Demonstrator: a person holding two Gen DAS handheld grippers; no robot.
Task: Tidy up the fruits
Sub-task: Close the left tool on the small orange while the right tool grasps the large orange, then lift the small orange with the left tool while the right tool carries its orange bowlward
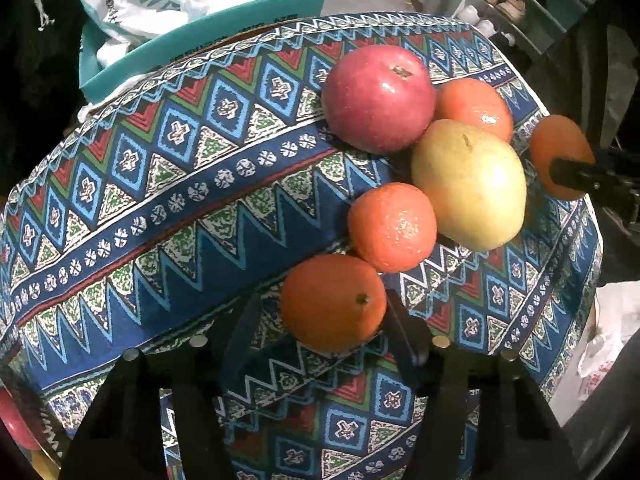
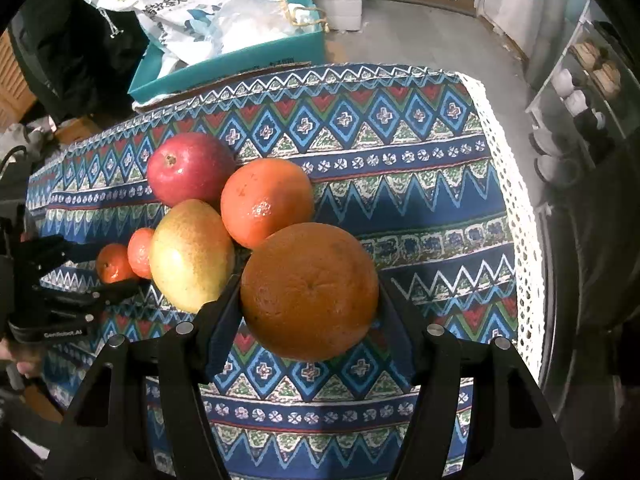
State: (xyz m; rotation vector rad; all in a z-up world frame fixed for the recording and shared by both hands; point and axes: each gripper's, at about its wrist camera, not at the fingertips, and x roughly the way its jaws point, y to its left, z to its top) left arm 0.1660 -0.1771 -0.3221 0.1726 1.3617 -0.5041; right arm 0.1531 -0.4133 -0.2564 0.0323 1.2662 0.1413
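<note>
Desk (image 2: 440, 200): covered by a blue, red and green geometric cloth (image 1: 160, 200) whose white lace hem shows only in the right wrist view.

Teal box (image 2: 240, 68): beyond the far desk edge, holding printed bags.

White shelving (image 2: 580, 92): at right, with cups and small items.

Red apple (image 1: 378, 98), yellow pear (image 1: 470, 184), mid orange (image 1: 474, 108), small orange (image 1: 392, 226): clustered, touching, on the cloth.

Right claw (image 2: 310, 292): closed against both sides of a large orange (image 2: 310, 292); the left view shows only one finger across it.

Left claw (image 1: 320, 316): fingers either side of a near orange (image 1: 334, 302); the right finger touches, the left seems clear.
</note>
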